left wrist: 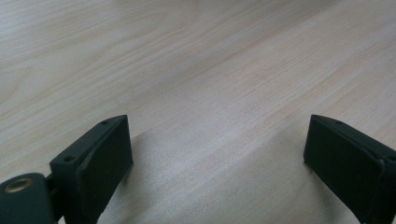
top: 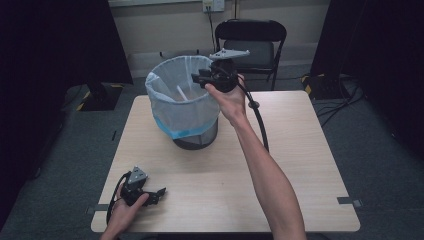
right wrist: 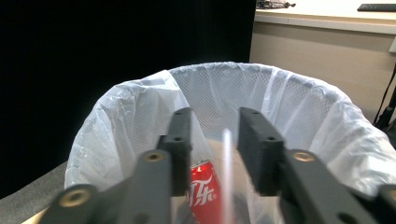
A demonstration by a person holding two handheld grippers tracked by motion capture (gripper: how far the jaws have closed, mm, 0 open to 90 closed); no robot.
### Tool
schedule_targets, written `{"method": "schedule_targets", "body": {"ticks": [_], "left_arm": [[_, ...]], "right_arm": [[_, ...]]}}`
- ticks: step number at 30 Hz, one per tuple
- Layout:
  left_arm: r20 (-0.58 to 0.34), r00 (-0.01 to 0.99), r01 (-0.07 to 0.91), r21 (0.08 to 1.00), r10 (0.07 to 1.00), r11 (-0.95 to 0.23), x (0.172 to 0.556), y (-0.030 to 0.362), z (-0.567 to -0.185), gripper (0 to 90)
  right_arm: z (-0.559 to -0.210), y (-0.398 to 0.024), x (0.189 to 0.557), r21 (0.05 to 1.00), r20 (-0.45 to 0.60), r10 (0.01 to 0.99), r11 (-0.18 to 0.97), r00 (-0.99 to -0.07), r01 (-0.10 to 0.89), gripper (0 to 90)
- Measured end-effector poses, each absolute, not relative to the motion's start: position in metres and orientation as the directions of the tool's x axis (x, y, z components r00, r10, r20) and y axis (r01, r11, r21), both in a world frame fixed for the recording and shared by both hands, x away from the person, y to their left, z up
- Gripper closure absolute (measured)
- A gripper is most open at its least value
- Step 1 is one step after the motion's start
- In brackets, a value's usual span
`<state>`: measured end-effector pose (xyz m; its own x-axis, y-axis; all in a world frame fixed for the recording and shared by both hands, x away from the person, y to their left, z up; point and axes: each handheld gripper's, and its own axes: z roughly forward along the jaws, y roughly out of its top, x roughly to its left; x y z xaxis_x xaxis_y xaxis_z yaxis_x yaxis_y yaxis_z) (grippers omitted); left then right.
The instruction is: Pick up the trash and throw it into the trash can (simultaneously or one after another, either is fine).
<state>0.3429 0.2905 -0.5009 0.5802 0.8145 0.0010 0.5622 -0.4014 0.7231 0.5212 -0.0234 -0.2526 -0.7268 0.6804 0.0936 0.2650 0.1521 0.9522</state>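
Right tool (right wrist: 215, 140): jaws apart over the lined bin (top: 172, 107), letting a thin white stick (right wrist: 227, 177) fall beside the red can (right wrist: 203, 191).
Left tool (left wrist: 217, 158): jaws apart, idle on tabletop (left wrist: 196, 70).

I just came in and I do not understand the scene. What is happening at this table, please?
A person is throwing things into a lined mesh waste bin on the wooden table. The right tongs are held over the bin's mouth with the jaws apart, and a thin pale object, blurred, is between them, seemingly falling into the bin. A red can already lies inside. The left tongs rest open on the near left part of the table, holding nothing.
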Motion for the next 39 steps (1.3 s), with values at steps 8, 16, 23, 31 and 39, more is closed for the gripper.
{"method": "schedule_targets", "body": {"ticks": [8,16,23,31,39], "left_arm": [[0.001,0.580,0.562,0.723,0.815,-0.401,0.343,0.290,-0.501,7.4],[0.001,0.580,0.562,0.723,0.814,-0.401,0.343,0.290,-0.501,7.3],[0.001,0.580,0.562,0.723,0.814,-0.402,0.343,0.290,-0.501,7.4],[0.001,0.580,0.562,0.723,0.814,-0.401,0.343,0.290,-0.501,7.4],[0.001,0.582,0.562,0.722,0.813,-0.403,0.343,0.290,-0.501,7.0]], "right_arm": [[-0.248,-0.034,0.511,0.956,0.084,0.690,0.147,-0.719,0.253,40.1],[-0.250,-0.048,0.497,0.953,0.077,0.708,0.155,-0.702,0.261,25.4],[-0.252,-0.063,0.487,0.951,0.078,0.721,0.155,-0.688,0.269,19.1],[-0.263,-0.083,0.476,0.946,0.083,0.738,0.154,-0.670,0.286,15.4],[-0.273,-0.096,0.467,0.942,0.088,0.743,0.155,-0.663,0.298,15.0]]}}
